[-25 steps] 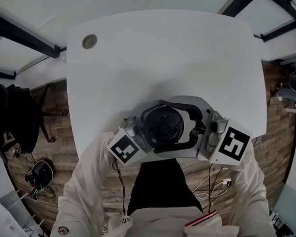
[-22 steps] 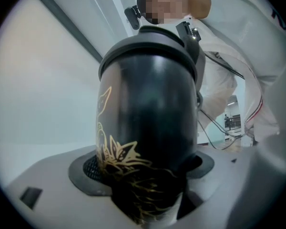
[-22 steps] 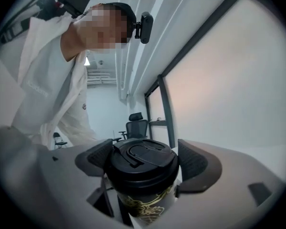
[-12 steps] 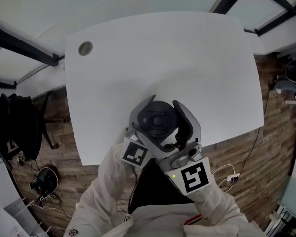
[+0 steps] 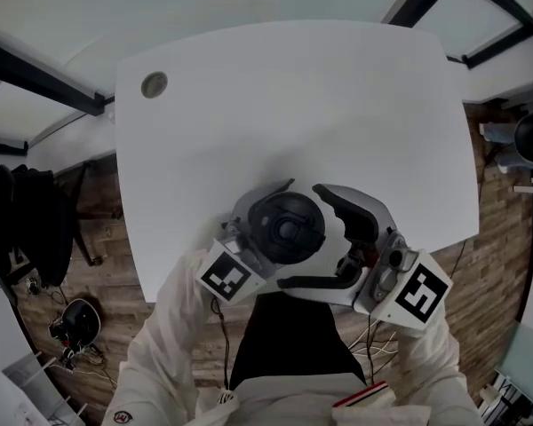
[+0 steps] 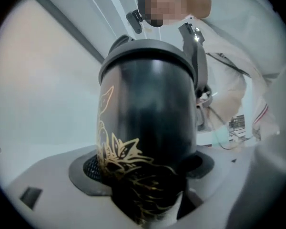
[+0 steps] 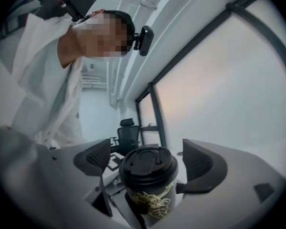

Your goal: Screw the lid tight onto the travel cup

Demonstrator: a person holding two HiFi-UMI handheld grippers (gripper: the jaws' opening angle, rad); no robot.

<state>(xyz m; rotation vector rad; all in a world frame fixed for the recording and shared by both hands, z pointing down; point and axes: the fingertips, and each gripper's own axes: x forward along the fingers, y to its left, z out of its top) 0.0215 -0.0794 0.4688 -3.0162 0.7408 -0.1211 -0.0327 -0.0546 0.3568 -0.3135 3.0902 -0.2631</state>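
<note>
The black travel cup [image 6: 148, 128] with a gold pattern stands upright between the pads of my left gripper [image 6: 145, 168], which is shut on its lower body. Its black lid [image 5: 287, 227] sits on top, and it looks level in the right gripper view [image 7: 147, 163]. My right gripper [image 5: 302, 238] comes in from the right at lid height. Its jaws are open, one on either side of the lid, with a gap on both sides. Both its pads [image 7: 96, 155] are bare. The cup hangs just over the near edge of the white table [image 5: 293, 105].
A round cable hole [image 5: 154, 84] sits in the table's far left corner. Dark frame beams [image 5: 35, 82] run past the table's far corners. Wooden floor with cables [image 5: 386, 322] lies beside the person. An office chair [image 7: 127, 132] stands far behind the cup.
Half a second ago the right gripper was swung in toward the person's body with its jaws close round the lid. It has swung back out to the right and its jaws stand off the lid.
</note>
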